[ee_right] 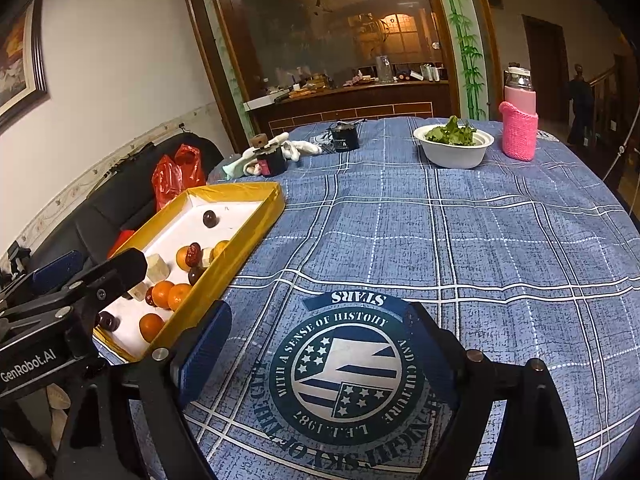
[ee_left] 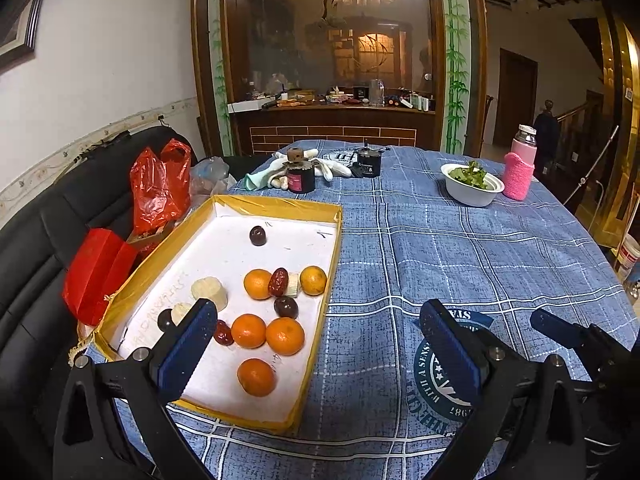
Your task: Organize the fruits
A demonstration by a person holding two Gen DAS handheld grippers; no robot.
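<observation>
Blue plaid cloth (ee_right: pixel 460 240) is covering the table where you are working, with a dim wood-framed glass partition (ee_left: pixel 332 40) glowing behind it. Your left gripper (ee_left: pixel 320 344) is spreading wide with nothing between its fingers, its left finger hiding part of a dark fruit (ee_left: pixel 165 319) and a pale chunk (ee_left: pixel 181 312) in the yellow-rimmed tray (ee_left: pixel 332 264). Your right gripper (ee_right: pixel 320 360) is likewise standing wide and empty over the printed round emblem (ee_right: pixel 348 376) on the cloth, just right of the tray. Five oranges (ee_left: pixel 285 335), red dates (ee_left: pixel 278 281), dark round fruits and a pale banana chunk (ee_left: pixel 209 291) are sitting loose on the tray's white floor. Handwriting on that floor is proving too faint to read. Farther back, a white bowl (ee_right: pixel 454 154) of greens is resting beside a pink-sleeved bottle (ee_right: pixel 519 120).
</observation>
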